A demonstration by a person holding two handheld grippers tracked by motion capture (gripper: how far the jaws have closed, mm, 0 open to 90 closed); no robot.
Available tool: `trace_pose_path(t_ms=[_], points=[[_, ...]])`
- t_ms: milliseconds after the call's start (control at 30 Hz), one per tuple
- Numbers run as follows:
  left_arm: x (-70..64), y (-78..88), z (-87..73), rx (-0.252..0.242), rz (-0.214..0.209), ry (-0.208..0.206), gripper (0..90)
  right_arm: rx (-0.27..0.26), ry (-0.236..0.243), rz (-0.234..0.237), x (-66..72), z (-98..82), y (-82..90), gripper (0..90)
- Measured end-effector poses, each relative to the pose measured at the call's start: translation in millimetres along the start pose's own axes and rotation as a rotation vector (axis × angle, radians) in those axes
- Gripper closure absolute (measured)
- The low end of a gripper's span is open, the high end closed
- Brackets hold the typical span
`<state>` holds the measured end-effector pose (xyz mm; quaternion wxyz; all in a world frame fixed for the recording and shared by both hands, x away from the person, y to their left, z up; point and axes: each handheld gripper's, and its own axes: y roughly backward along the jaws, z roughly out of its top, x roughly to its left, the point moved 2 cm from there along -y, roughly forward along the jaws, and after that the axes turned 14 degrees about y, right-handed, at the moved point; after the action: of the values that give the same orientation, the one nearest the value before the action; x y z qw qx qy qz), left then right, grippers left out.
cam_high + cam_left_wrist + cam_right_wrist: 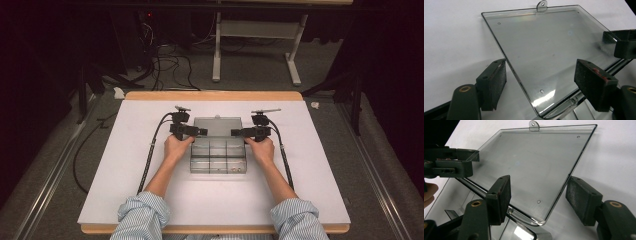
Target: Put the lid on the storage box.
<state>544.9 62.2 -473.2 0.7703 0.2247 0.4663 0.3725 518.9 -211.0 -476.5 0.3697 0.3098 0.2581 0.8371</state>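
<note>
From the high view, a clear plastic compartment box (218, 156) sits at the middle of the white table (150, 190), its transparent lid (218, 125) folded back flat on the far side. The left gripper (200, 132) reaches in at the lid's left edge and the right gripper (236, 132) at its right edge, each held by a hand at the box's side. Cables and a table frame lie on the floor beyond.

In the left gripper view, the lid (554, 50) lies flat on the white surface, its hang tab (542, 5) at the far edge. The jaws stand wide, one on each side of the lid's near corner, pads clear of it. The other gripper (621, 43) sits at the opposite edge.

In the right gripper view, the jaws straddle the lid's (534, 167) near corner, spread wide and pressing nothing. The left gripper (456, 162) shows at the far side, over the lid's edge.
</note>
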Motion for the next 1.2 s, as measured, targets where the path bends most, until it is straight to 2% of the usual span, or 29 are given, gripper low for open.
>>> trace_pose_path(t_ms=[100,467,633,1200], points=[[-1.1,-1.2,-0.5,0.001,-0.016,0.001,26.1,-0.002,0.009,-0.005,0.8,0.2,0.9,39.4],[-6.1,1.6,-1.6,-0.038,-0.003,-0.039,29.6,-0.013,0.058,-0.031,4.6,1.6,5.8,44.2],[-7.5,4.9,-0.8,-0.053,-0.019,-0.049,36.6,-0.038,0.079,-0.037,7.0,4.3,10.5,46.5],[-12.4,20.9,-0.8,-0.129,-0.001,-0.106,53.3,-0.07,0.157,-0.089,15.2,7.9,23.9,56.6]])
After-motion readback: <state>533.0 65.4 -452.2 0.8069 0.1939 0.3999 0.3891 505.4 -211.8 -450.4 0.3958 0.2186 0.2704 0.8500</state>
